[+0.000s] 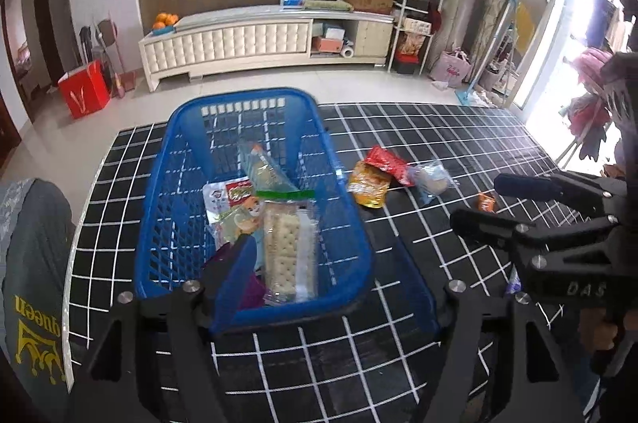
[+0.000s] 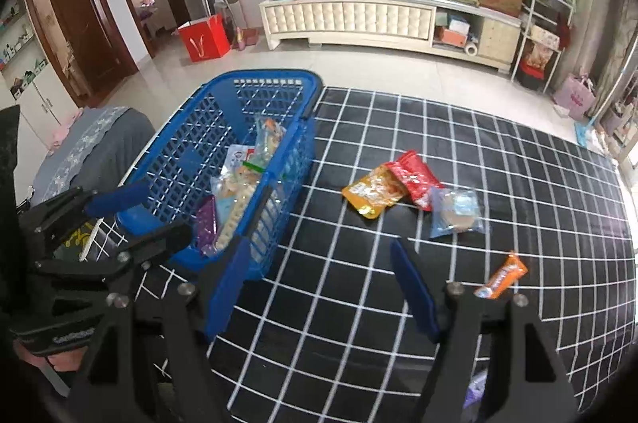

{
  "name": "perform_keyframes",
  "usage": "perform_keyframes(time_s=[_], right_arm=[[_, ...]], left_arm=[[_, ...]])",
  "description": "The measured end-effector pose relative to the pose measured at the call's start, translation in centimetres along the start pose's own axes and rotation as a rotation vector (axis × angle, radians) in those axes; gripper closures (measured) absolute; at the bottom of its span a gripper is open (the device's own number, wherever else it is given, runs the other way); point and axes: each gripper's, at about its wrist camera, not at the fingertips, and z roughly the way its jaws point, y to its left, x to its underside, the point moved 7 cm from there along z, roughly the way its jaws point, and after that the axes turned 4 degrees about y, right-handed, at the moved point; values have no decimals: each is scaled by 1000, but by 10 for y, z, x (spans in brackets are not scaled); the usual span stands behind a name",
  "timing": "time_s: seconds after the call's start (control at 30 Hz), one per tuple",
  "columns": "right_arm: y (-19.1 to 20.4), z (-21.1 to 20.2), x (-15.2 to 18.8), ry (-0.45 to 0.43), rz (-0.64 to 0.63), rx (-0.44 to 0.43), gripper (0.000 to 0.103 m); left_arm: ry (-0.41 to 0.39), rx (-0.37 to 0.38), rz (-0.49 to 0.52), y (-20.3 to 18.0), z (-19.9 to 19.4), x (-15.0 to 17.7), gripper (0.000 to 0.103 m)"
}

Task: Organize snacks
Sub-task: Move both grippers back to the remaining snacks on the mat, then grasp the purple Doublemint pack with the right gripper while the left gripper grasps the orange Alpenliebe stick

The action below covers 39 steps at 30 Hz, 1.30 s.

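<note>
- Snacks [image 1: 279,235] lie in the blue basket [image 1: 159,183].
- Left gripper [image 1: 331,263]: jaws apart, empty, above the basket.
- Right gripper [image 2: 319,287]: jaws apart, empty, above the checked cloth [image 2: 518,183].

On the black grid cloth [image 2: 359,303], the blue basket [image 2: 191,144] holding snack packs sits left, orange [image 2: 373,193], red [image 2: 416,178] and clear packets [image 2: 456,211] lie right, right gripper [image 2: 327,287] open near
</note>
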Motion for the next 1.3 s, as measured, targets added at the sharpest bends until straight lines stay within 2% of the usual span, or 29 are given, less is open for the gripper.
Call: perform_keyframes(time_s=[0.23, 0.43, 0.5, 0.57, 0.73, 1.03, 1.2, 1.3], right_arm=[[-39, -25, 15, -17, 73, 17, 26], [-75, -41, 37, -13, 116, 29, 26], [-90, -44, 46, -9, 131, 43, 26], [-101, -45, 55, 1, 146, 47, 26], [-133, -32, 86, 59, 215, 76, 26], [-175, 23, 159, 253, 493, 57, 26], [-182, 39, 171, 283, 586, 37, 27], [-184, 46, 169, 286, 598, 56, 27]], left_arm=[[-12, 14, 38, -38, -6, -3, 34], [9, 41, 76, -80, 2, 7, 34], [18, 60, 90, -96, 8, 12, 28], [24, 76, 99, -110, 15, 17, 26], [92, 108, 122, -139, 46, 38, 26], [223, 123, 122, -157, 97, 74, 26], [272, 146, 112, -157, 110, 83, 26], [278, 150, 115, -157, 113, 84, 26]])
